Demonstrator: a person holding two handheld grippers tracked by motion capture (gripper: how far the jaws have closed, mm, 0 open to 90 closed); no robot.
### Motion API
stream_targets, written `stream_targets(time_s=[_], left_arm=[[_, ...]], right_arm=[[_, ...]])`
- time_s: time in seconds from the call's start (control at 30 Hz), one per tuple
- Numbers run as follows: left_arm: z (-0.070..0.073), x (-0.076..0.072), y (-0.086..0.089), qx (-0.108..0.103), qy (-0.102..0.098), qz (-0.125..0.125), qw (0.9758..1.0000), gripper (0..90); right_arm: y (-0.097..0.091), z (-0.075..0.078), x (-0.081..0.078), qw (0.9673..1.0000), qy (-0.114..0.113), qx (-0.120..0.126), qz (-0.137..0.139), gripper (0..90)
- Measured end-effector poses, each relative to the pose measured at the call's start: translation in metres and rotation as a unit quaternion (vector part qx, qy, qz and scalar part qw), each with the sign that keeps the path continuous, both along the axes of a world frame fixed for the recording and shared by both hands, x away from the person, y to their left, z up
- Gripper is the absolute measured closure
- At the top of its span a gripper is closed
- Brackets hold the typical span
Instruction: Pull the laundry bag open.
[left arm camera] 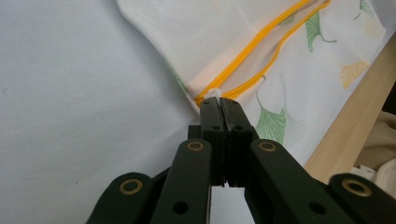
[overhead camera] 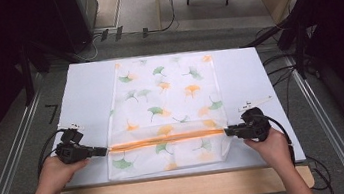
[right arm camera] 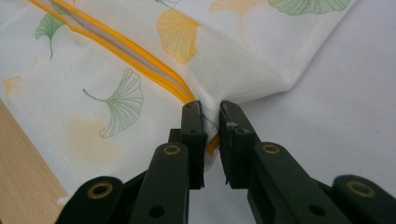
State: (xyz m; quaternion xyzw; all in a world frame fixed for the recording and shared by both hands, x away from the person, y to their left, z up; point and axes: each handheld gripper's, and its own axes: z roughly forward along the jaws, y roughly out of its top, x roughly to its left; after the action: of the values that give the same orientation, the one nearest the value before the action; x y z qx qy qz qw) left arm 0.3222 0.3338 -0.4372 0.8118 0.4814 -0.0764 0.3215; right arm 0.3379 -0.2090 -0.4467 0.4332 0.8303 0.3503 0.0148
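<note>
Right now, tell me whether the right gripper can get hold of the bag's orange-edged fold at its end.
Probably yes. The right gripper already has its jaws slightly apart around the bag corner where the orange band ends, and nothing stands in the way.

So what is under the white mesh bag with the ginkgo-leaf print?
The white mesh bag with ginkgo-leaf print lies flat on the pale sheet covering the wooden table. The weave hides whatever is inside or directly beneath it.
</note>
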Motion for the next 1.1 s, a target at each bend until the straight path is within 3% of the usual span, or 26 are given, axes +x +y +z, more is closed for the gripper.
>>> stream_targets(time_s=[0.33, 0.5, 0.57, 0.7, 0.8, 1.1], left_arm=[[-0.0023, 0.0011, -0.0003, 0.0, -0.002, -0.001, 1.0, 84.1], [-0.0027, 0.0013, -0.0013, 0.001, -0.007, -0.002, 1.0, 75.3], [-0.0018, 0.0008, -0.0012, 0.003, -0.018, -0.003, 0.9998, 72.9], [0.0022, -0.0003, -0.0026, 0.001, -0.051, -0.004, 0.9987, 57.0], [0.0044, -0.0016, -0.0042, 0.006, -0.072, -0.007, 0.9974, 50.4], [0.0058, -0.0007, -0.0004, 0.012, -0.094, 0.011, 0.9954, 41.6]], right_arm=[[0.0028, -0.0036, 0.0004, 1.0, 0.001, -0.004, 0.006, 73.1], [0.0049, -0.0051, 0.0005, 1.0, 0.003, -0.003, 0.009, 69.8], [0.0051, -0.0048, 0.0005, 1.0, 0.002, 0.0, 0.006, 65.7], [0.006, -0.004, 0.0003, 0.9999, -0.011, 0.004, 0.003, 55.0], [0.0069, -0.0036, -0.0003, 0.9998, -0.019, 0.0, 0.007, 53.0], [-0.0017, 0.0015, -0.002, 0.9984, -0.055, 0.014, -0.003, 42.9]])
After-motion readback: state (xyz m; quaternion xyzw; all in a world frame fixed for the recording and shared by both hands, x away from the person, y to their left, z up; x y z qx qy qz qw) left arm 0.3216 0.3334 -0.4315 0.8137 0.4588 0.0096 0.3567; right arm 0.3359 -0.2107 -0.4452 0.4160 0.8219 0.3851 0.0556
